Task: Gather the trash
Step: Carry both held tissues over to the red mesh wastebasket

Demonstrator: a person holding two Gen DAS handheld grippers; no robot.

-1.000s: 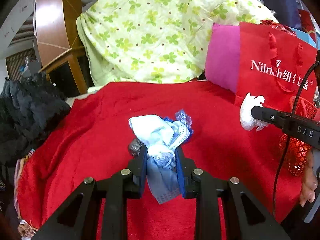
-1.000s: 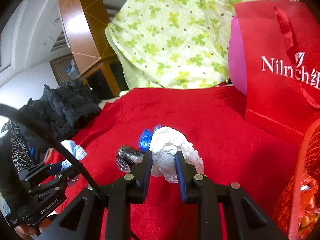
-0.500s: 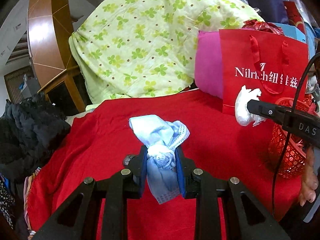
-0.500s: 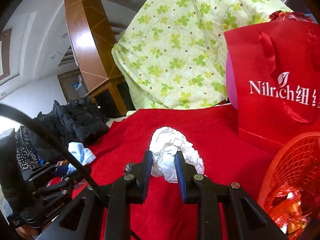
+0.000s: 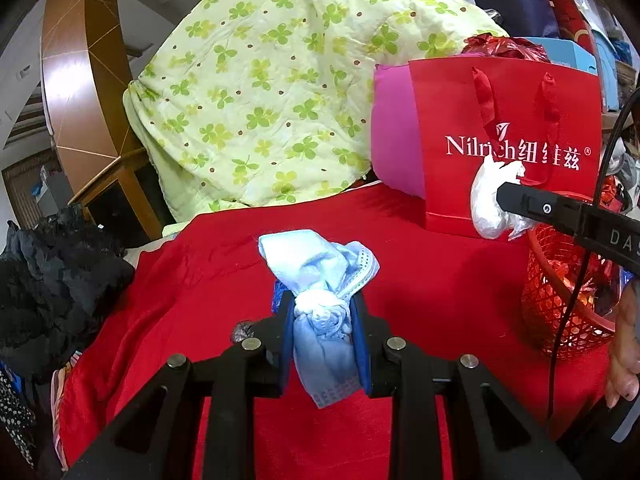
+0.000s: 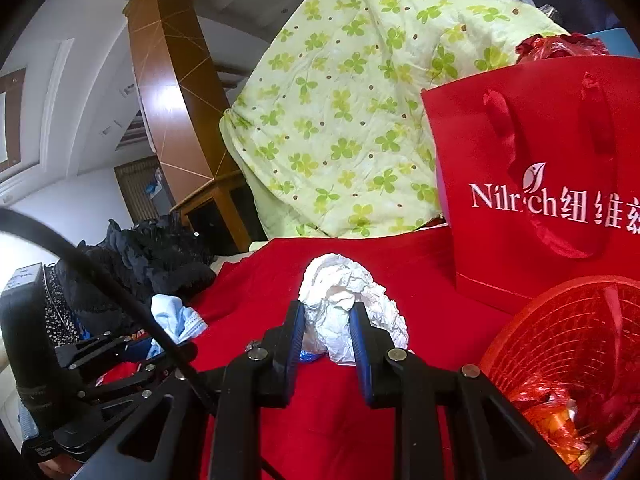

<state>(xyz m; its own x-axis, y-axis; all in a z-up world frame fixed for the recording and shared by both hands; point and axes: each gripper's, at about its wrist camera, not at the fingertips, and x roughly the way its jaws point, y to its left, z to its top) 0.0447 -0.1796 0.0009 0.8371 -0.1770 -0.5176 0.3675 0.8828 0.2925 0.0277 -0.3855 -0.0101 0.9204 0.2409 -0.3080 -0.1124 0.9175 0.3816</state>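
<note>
My left gripper (image 5: 320,312) is shut on a crumpled light-blue face mask (image 5: 316,268), held above the red cloth (image 5: 200,280). My right gripper (image 6: 328,312) is shut on a wad of crumpled white paper (image 6: 344,300), also off the cloth. A red mesh basket (image 6: 560,344) with red wrappers inside stands at the lower right, close to the right gripper. In the left wrist view the basket (image 5: 552,296) is at the right, with the right gripper's arm and the white wad (image 5: 488,200) above it. A small dark foil ball (image 5: 242,330) lies on the cloth beside the left fingers.
A red paper bag (image 5: 508,140) stands behind the basket, beside a pink pillow (image 5: 394,132). A green clover quilt (image 5: 280,80) is heaped at the back. Black clothes (image 5: 52,280) lie piled at the left edge. A hand (image 5: 626,352) shows at the right.
Both grippers have risen and moved right toward the basket, each keeping its load. The blue wrapper and foil ball have dropped back behind the fingers; the basket fills more of the right view.
</note>
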